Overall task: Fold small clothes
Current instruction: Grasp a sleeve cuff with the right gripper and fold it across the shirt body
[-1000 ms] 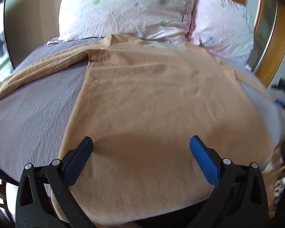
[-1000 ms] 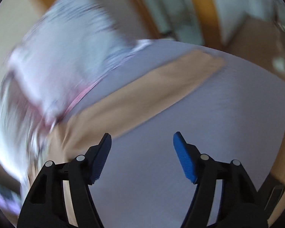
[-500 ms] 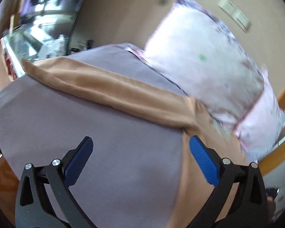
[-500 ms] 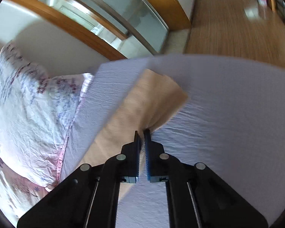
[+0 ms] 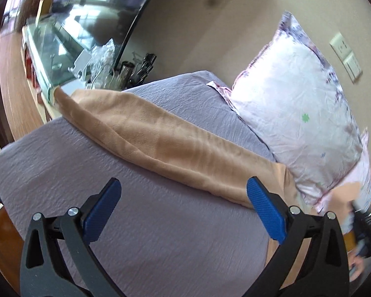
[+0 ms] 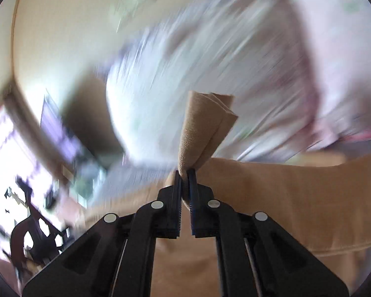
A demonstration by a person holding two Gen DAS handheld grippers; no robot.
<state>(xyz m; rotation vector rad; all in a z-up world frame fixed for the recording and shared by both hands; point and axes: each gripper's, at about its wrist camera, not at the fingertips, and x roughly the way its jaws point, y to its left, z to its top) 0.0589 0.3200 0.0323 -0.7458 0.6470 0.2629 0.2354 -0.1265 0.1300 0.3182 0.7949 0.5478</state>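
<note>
Right gripper (image 6: pixel 184 173) is clamped on the cuff end of one sleeve of a tan shirt (image 6: pixel 296 198), the jaws nearly together with a bunched tuft of cloth standing up between them. That view is badly smeared, so little else is sure, but the body of the shirt lies flat below and to the right of the tool, and a pillow (image 6: pixel 210 61) fills the blur behind.

Left gripper (image 5: pixel 183 198) is spread wide and holds nothing. It hangs over the purple sheet (image 5: pixel 160 235), and the other sleeve (image 5: pixel 160 143) runs as a long tan band across the sheet just beyond its fingertips, from the far edge of the bed toward the shirt's shoulder near the right pad. A flowered pillow (image 5: pixel 296 113) leans on the wall behind.

Judging by its nap and the way it drapes, the cloth is a soft, light knit, fleecy and limp. It should grip well on the ribbed pads and not slip, yet it has no stiffness, so whatever is not held will sag and trail. A pinch at the very cuff gives most control of a sleeve; a pinch mid-length would let the end flop. Both layers should go between the pads, as a single layer would pull the tube open. The free sleeve is best taken near its far end.
</note>
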